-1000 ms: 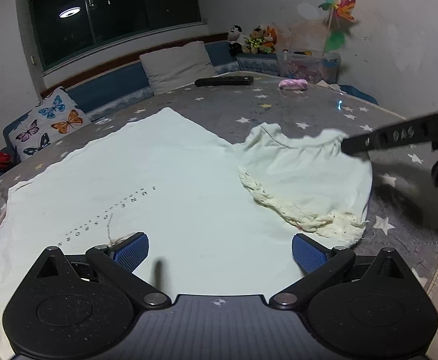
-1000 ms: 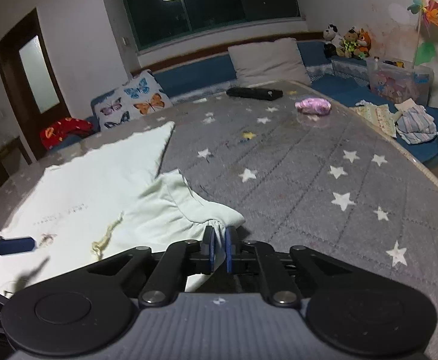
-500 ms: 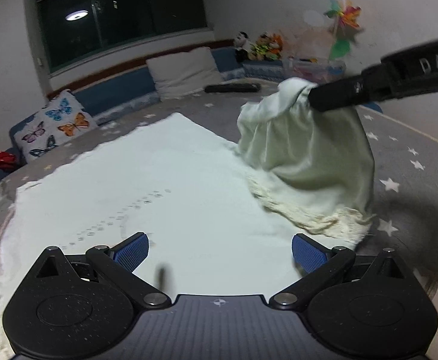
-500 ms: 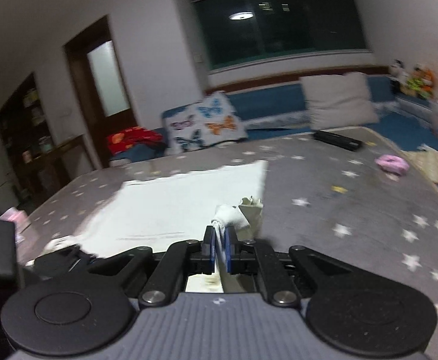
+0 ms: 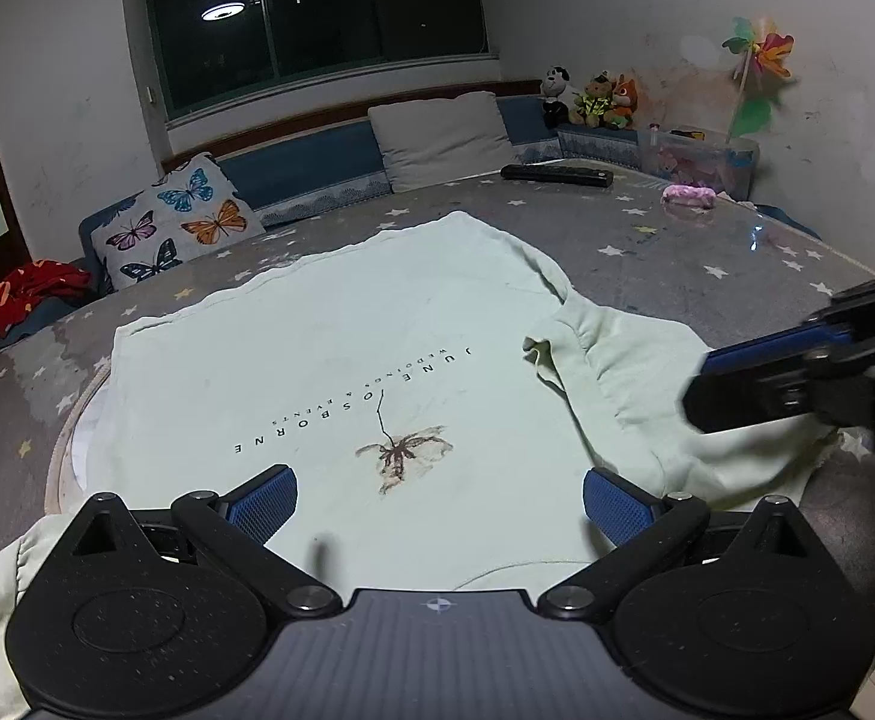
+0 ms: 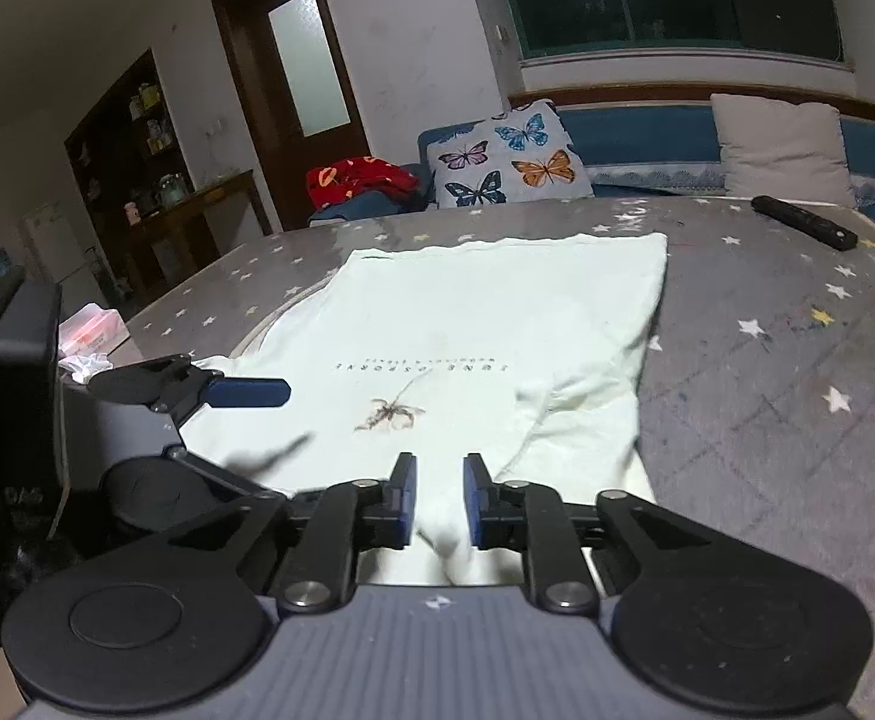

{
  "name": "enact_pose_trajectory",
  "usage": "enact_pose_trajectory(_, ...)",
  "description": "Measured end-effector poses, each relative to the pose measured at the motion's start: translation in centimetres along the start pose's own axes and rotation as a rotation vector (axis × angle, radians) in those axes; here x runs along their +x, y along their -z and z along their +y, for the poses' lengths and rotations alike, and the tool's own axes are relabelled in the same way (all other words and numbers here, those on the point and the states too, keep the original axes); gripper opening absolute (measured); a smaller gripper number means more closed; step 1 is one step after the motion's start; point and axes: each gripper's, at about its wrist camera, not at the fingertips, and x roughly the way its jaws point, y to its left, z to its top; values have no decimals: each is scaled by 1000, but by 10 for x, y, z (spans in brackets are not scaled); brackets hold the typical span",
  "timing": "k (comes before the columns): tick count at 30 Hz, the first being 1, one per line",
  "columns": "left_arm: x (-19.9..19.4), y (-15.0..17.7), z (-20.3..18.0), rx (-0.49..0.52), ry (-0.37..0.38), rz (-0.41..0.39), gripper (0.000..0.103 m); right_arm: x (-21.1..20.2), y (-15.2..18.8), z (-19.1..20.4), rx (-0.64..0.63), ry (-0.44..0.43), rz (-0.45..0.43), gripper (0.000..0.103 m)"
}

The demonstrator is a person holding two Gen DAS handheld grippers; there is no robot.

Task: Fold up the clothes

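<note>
My left gripper (image 5: pixel 437 495) hangs low with its jaws spread wide, blue pads (image 5: pixel 263 501) far apart and nothing between them. My right gripper (image 6: pixel 439 501) sits just to its right, jaws parted by a narrow gap, gripping nothing. Each gripper shows at the edge of the other's view.

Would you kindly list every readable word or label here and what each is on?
"JUNE OSBORNE": on the shirt, upside down to the left wrist camera.
Smaller line beside it: seems "WEDDINGS & EVENTS", barely legible.
Pale letters on the left gripper's body: too blurred.
</note>
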Motion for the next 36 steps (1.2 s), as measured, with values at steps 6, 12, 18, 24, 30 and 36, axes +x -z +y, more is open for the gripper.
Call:
enact_pose_trajectory(6,2,-3,-4,1,16,-3,103,-9,14,-29,48,106,40,26)
enact_pose_trajectory(12,3,-6,-13,21,36,-9,103,-15,30,-50,88,175,90,26)
enact_pose_trajectory(18,8,-8,-18,26,50,-8,103,-11,5,-49,45,198,51,26)
enact_pose_trajectory(24,13,-6,-13,8,46,7,103,26,-32,-45,-10,184,39,26)
enact_pose_trajectory(30,13,-5,-10,1,73,4,103,76,-58,-50,22,215,91,25)
enact_pose_trajectory(36,12,-4,-4,-20,98,-5,103,106,-67,-53,29,254,150,25)
